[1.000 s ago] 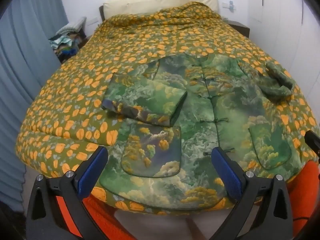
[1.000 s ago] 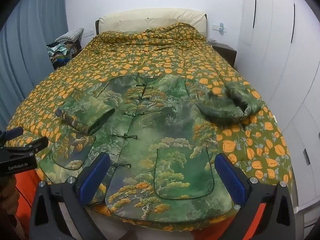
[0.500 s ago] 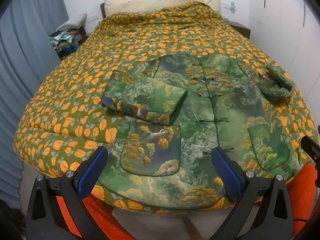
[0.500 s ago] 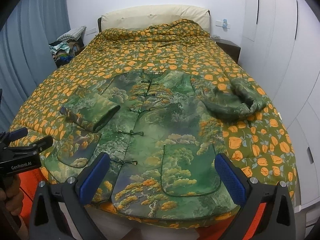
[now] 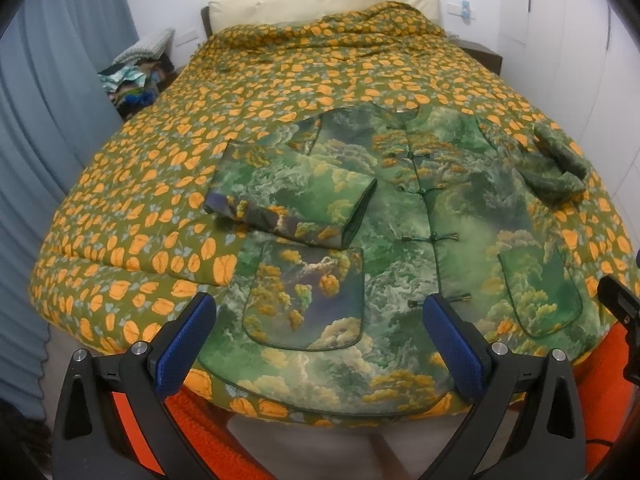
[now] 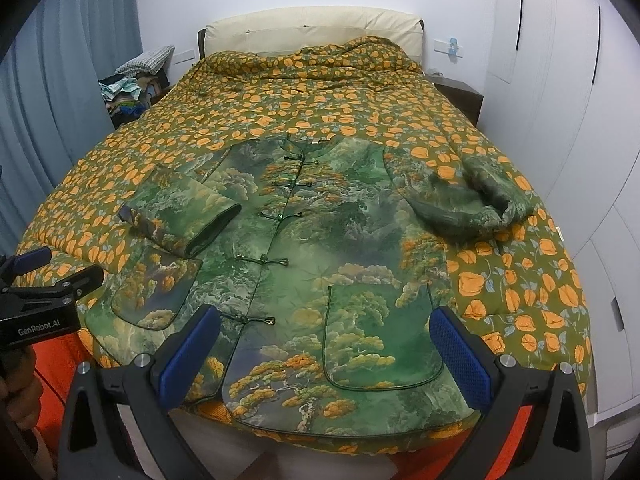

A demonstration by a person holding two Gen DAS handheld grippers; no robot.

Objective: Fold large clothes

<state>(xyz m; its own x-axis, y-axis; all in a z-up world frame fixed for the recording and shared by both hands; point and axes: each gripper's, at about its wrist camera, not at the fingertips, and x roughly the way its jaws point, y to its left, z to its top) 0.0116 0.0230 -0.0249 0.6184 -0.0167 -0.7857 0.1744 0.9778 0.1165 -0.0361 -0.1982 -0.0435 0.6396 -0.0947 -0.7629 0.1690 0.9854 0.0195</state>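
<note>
Nearest the cameras, the left gripper (image 5: pixel 316 344) hangs just short of the jacket's hem with its blue-padded fingers (image 5: pixel 182 350) spread wide and nothing between them; the right gripper (image 6: pixel 320 356) is likewise wide apart and empty, poised over the hem on the other side. In the right wrist view the left gripper (image 6: pixel 48 280) shows beside the jacket, with a hand (image 6: pixel 18 396) gripping its handle.

The jacket (image 6: pixel 320 248) is a padded green garment printed with trees and clouds, lying face up and buttoned, its hem at the foot edge of the bed. Knotted frog fastenings (image 6: pixel 262 260) run down the front, and a patch pocket (image 6: pixel 376 332) sits on each lower panel. One sleeve (image 5: pixel 292 204) is folded flat across the chest above the other pocket (image 5: pixel 304 300); the opposite sleeve (image 6: pixel 472 204) curls loosely off the jacket's side (not laid flat).

Under the jacket is a bedspread (image 6: pixel 300 100) in olive with orange flowers. Beyond the jacket's collar stands a cream headboard (image 6: pixel 312 28), a pile of clothes (image 6: pixel 132 84) to one side by blue curtains (image 6: pixel 60 100), a dark nightstand (image 6: pixel 460 96) and white cupboards (image 6: pixel 560 80) to the other.
</note>
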